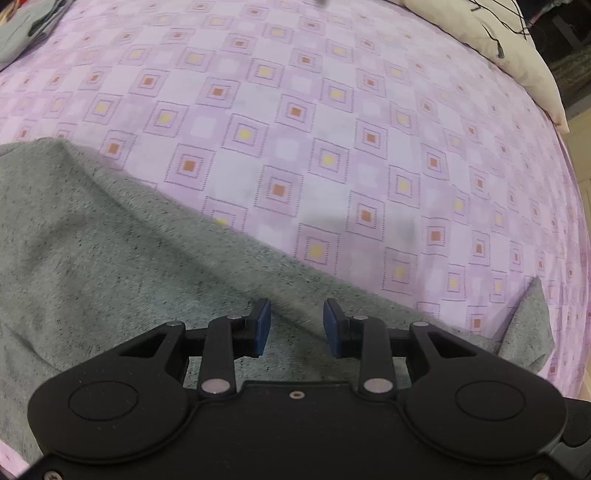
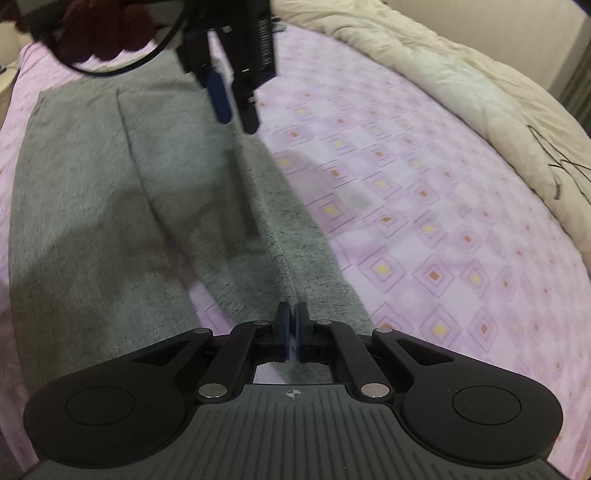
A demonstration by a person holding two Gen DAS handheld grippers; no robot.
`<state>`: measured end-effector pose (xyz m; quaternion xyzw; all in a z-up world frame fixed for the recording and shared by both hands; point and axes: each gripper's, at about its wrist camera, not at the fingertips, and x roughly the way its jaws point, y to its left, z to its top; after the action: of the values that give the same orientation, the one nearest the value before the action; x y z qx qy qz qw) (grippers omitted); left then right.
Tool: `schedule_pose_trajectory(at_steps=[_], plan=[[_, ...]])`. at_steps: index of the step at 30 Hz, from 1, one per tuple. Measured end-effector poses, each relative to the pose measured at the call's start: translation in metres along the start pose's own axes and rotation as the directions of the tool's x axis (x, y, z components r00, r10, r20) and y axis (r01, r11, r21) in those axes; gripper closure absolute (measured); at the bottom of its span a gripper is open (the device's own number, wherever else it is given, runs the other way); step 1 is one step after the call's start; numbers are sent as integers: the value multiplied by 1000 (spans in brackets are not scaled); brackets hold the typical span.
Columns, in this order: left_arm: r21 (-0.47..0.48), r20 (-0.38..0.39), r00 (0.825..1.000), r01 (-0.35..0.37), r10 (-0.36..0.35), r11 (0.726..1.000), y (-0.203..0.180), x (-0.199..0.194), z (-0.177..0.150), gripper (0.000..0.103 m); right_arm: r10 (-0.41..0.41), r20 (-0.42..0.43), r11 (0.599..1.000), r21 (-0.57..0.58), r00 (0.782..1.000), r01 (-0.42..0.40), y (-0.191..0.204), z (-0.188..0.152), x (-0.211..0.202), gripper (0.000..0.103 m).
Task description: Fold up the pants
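- Pants [image 2: 110, 206], grey and speckled, lie spread on the bed [image 2: 424, 229], which wears a pink sheet patterned with small orange and yellow squares.
- In the right wrist view the 2 legs run toward the camera, with a strip of pink sheet showing between them near the bottom.
- Right claw [image 2: 292, 338]: its blue pads [image 2: 284, 336] are pressed nearly together, pinching a thin raised ridge of the pants' grey fabric on the leg nearer the bare sheet.
- Left claw [image 1: 296, 326]: its 2 blue pads [image 1: 263, 325] stand apart with a clear gap between them, gripping nothing, hovering over the grey fabric close to its edge.
- From the right wrist view the left claw [image 2: 236, 107] hangs above the upper part of the pants, near the cloth's border with the sheet; a black cable [image 2: 122, 66] loops beside it.
- A cream blanket [image 2: 461, 85] is bunched along the far side of the bed, well apart from the pants.
- Some grey cloth [image 1: 22, 26] sits at the far corner in the left wrist view; what it is cannot be told.
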<state>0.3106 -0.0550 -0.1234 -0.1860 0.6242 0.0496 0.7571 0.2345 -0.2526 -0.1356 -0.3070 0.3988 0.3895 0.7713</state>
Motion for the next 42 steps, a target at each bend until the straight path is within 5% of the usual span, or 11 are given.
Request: schedule_pose_trajectory(at_steps=[10,12,13,17,20,29,33,35,36,39,42], plan=[[-161,-55,996,66,-76,985,13,29,17,62,23,19,1000,-22,1000,-23,3,-4,-6,100],[-158,-78,995,49,-62,986,13,38,18,74,30,12,999,-17,999,-29,5,-5,-4,100],[-151,-64,997,32,-42,988,12,39,18,97,29,11,1000,-5,1000,-29,5,-5,-4,100],[-97,36,999,22,-18,995,5,24,10,98,-7,62,971,237,998,-8,-20,-6,-16,87],[-35,82,997,7,-4,999,-4,12,3,98,-148,70,849,521,987,90,-59,-13,-31,49],[-63,108,994,11,-4,998,-1,9,0,98,-268,-304,321,866,914,382,-148,-20,36,45],[-83,112,994,23,-14,996,4,6,-2,98,-276,-512,258,776,813,576,-148,-23,72,43],[-80,126,992,29,-18,996,4,3,-5,100,-259,-502,248,792,825,559,-148,-22,72,58],[-73,147,989,31,-20,997,5,-2,-6,100,-231,-474,258,812,850,523,-152,-21,68,94],[-11,247,969,20,-16,1000,-3,-30,-4,100,-258,-362,218,881,896,419,-168,-19,28,101],[31,362,932,20,-30,999,-7,-73,-6,100,-405,-190,208,933,894,293,-178,-18,-46,101]])
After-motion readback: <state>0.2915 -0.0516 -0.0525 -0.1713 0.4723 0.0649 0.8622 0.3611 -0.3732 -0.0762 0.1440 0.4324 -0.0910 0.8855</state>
